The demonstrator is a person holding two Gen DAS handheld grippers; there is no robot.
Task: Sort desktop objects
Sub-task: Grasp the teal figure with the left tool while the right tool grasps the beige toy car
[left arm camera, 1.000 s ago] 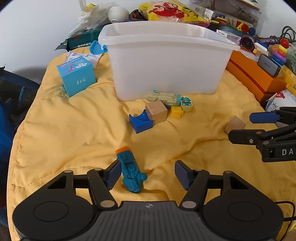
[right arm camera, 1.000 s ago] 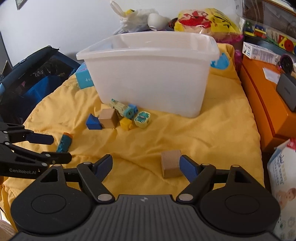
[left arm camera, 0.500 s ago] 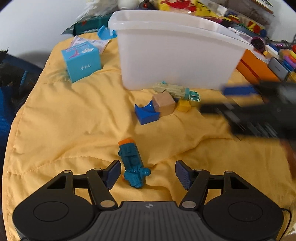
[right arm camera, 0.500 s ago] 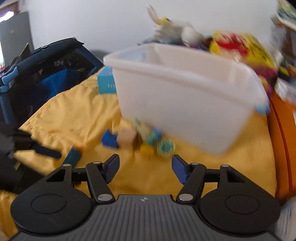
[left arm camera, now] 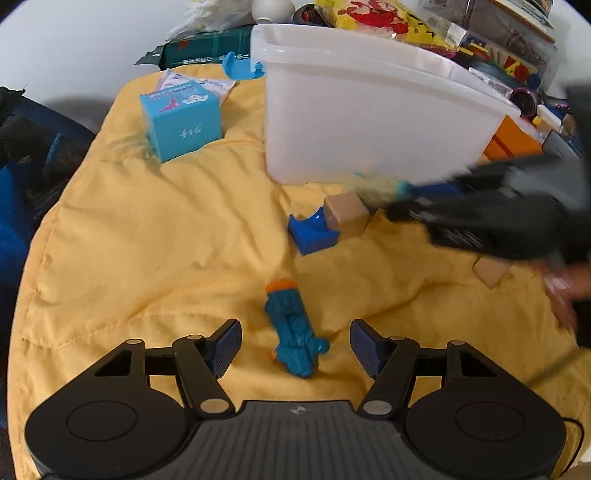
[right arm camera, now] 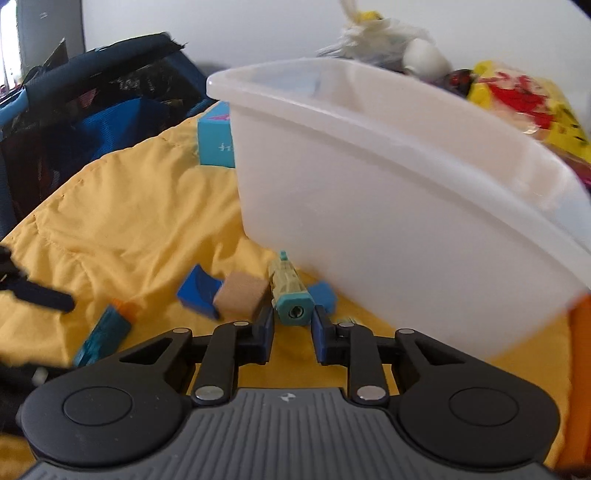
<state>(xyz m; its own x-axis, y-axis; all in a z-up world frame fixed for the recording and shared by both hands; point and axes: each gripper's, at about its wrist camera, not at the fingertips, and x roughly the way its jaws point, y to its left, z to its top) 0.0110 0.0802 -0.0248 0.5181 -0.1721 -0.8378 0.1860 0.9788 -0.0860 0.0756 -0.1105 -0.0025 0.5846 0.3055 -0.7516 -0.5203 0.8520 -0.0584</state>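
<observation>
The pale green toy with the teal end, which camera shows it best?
Right wrist view: the pale green toy sits sharp, centred between the closing right gripper. In the left wrist view it is a motion-blurred smear beside the white bin.

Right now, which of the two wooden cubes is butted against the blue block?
The wooden cube by the bin, touching the blue curved block in front of the white bin. The other cube sits alone on the yellow cloth.

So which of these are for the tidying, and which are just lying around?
For the job: white bin, teal toy with orange tip, pale green toy, blue notched block, wooden cube beside it, lone wooden cube.
Just lying about, probably: light blue carton, yellow snack bag, orange box, dark blue bag.
</observation>
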